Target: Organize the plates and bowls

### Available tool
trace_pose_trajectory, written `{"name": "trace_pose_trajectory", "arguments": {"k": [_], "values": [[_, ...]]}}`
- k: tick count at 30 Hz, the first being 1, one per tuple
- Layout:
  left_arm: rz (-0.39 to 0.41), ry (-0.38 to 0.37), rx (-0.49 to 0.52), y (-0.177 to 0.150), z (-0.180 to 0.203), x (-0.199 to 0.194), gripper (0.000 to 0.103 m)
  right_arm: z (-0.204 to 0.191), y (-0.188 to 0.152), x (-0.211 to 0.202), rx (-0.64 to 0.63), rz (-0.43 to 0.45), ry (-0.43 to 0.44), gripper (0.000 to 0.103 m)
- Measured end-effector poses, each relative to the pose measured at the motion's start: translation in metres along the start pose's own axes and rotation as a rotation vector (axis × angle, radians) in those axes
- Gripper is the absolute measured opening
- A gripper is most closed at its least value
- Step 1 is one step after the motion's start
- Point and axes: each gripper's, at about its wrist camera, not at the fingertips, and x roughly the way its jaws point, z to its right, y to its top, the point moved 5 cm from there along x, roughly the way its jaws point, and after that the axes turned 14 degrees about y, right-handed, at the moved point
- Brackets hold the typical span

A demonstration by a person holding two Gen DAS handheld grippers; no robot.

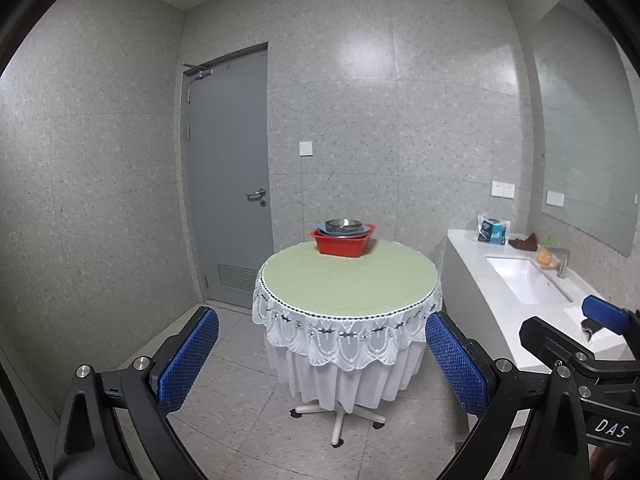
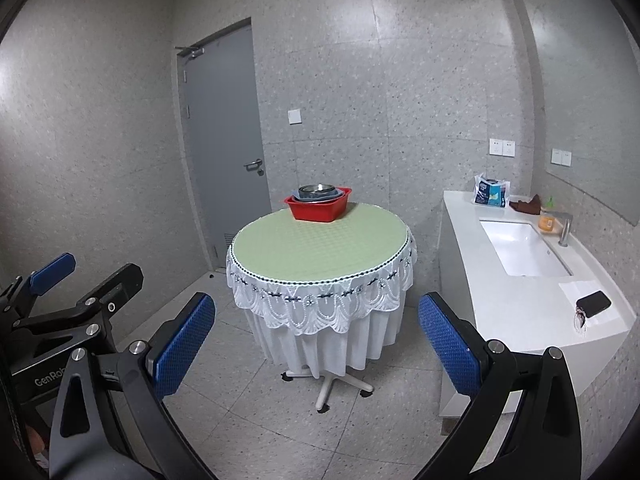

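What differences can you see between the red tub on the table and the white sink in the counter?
The red tub stands loose on top of the round table; the white sink is sunk into the counter. The tub holds stacked dishes, with a metal bowl on top; the sink looks empty. The tub is bright red, and the sink is white like its counter. Both are open, roughly rectangular basins.

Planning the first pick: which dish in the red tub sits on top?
The metal bowl, shiny and round, sits topmost in the red tub; the blue-grey dishes lie beneath it.
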Motion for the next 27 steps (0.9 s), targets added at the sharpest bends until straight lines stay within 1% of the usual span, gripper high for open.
{"name": "trace_pose_trajectory", "arguments": {"k": [4,9,18,27], "values": [[-0.001,0.001,0.0,-0.005,-0.017,-0.002,0.102,-0.008,-0.003,0.002,0.001,-0.001,0.0,0.103],[-0.004,-0.001,-0.001,-0.003,-0.024,0.004,0.102,-0.015,-0.004,0.006,-0.003,-0.007,-0.002,0.103],[-0.005,-0.005,-0.004,0.006,-0.023,0.013,0.102,-0.017,-0.005,0.009,-0.006,-0.01,-0.003,0.103],[-0.009,0.004,-0.003,0.007,-0.015,0.021,0.102,-0.017,-0.004,0.018,-0.006,-0.018,0.0,0.103]]}}
